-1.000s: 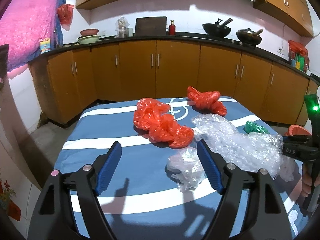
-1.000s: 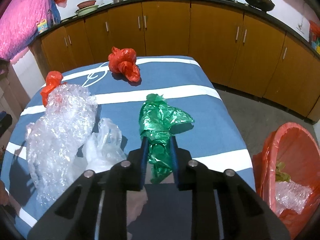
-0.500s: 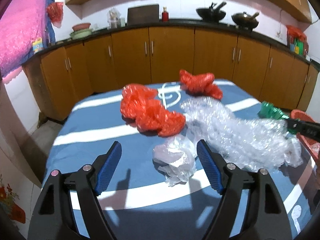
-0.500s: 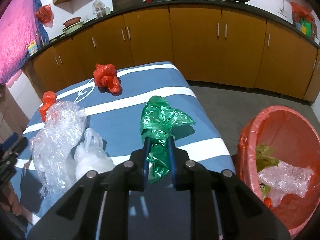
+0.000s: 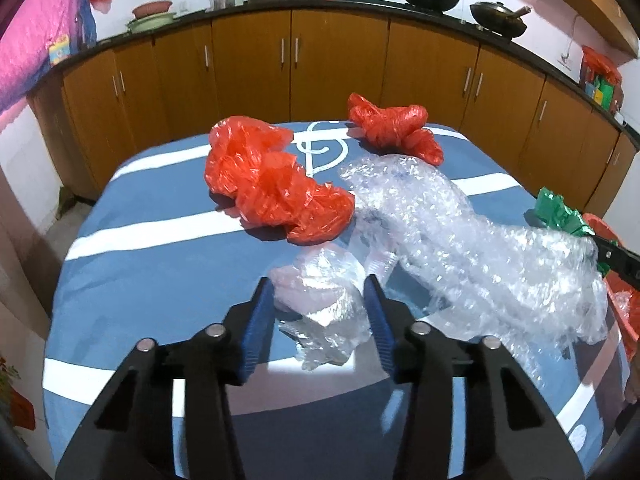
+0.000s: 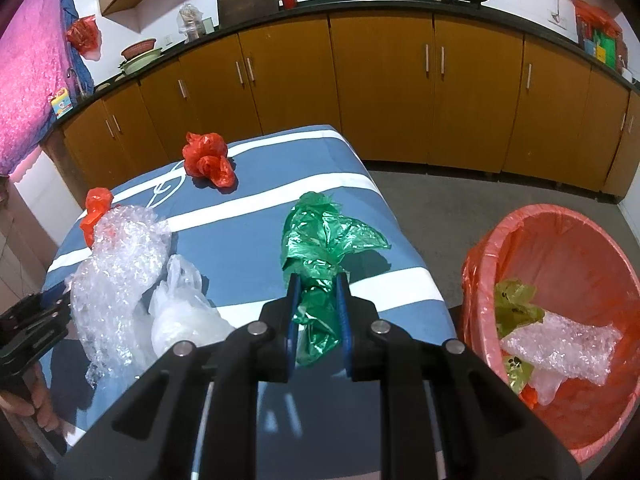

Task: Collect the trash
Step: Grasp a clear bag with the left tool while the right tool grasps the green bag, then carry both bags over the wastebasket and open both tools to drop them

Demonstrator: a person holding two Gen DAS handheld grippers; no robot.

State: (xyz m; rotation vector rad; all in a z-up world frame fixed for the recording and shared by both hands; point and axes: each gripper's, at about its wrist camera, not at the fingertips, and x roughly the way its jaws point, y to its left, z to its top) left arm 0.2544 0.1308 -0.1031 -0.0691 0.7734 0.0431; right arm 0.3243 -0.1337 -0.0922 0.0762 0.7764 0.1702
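- Blue white-striped cloth is covering the table (image 5: 160, 216), left half bare, its right edge sitting just beside the bin (image 6: 560, 248).
- Orange-lined round bin is holding bubble wrap scraps.
- Crinkly bubble wrap sheet (image 5: 460, 240) is sprawling mid-table.
- Crumpled red bag (image 5: 272, 192) is lying beside it.
- Right gripper (image 6: 318, 312) is clamping glossy green bag (image 6: 324, 240) near the table edge.
- Left gripper (image 5: 320, 312), jaws apart, is straddling a clear bag (image 5: 324, 296).

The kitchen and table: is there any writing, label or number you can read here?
None is readable.
Small packet on the counter: printed, too blurred.
Green boxes on the counter: print too small.
Tablecloth: only a white swirl design, no letters.
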